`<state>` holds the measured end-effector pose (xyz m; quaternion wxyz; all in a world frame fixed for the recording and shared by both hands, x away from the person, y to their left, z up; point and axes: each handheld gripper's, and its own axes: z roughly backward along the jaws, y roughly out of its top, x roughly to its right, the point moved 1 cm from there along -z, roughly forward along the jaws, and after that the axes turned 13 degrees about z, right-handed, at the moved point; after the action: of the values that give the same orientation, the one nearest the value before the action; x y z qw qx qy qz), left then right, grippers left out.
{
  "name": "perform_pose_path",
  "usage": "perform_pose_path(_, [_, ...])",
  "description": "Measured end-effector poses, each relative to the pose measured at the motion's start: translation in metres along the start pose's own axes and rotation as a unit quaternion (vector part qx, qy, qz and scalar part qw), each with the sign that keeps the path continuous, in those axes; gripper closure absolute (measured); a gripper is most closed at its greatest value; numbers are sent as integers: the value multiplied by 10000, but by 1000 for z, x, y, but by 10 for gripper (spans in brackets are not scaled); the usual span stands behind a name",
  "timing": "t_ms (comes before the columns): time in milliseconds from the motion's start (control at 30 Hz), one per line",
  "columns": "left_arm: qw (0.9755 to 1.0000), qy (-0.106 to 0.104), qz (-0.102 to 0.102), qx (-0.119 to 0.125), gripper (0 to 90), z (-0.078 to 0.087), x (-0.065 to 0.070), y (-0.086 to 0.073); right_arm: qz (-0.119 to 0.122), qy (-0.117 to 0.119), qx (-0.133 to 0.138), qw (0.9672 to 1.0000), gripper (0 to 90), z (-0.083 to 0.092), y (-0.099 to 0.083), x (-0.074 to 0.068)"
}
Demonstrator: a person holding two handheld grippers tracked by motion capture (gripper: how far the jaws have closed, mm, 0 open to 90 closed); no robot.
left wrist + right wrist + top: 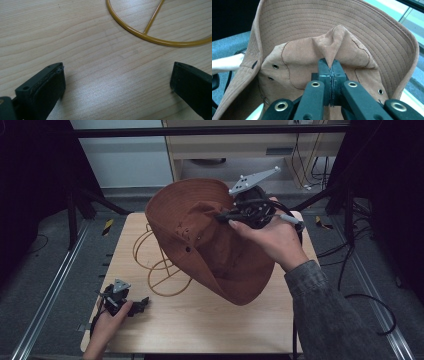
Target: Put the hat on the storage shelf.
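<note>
The brown bucket hat (215, 245) is hanging mid-table off just a crown pinch in the right gripper (331, 65), so it's risking slipping or snagging the yellow wire stand (157, 265) sitting at its 9 o'clock, while the left gripper (120, 300) is idling spread wide at 7.

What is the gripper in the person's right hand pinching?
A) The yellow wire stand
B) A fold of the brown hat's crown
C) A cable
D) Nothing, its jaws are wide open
B: in the right gripper view, the right gripper has its jaws shut on a pinched fold of the hat, lifted off the table.
</note>
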<state>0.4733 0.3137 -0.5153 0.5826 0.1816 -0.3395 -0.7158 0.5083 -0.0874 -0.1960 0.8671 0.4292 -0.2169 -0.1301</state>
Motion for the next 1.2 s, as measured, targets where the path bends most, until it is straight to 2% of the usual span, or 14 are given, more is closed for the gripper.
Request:
perform_pose_path(467, [10000,-8,15,-5,0,0,0,0,-10,29,220,9998,896,-15,16,-6])
perform_pose_path(733, [10000,-8,18,-3,0,0,0,0,82,14,319,9995,897,-19,34,-9])
perform_pose_path(1200, [10000,-11,-1,-25,0,0,0,0,136,4,413,9991,896,-27,54,-9])
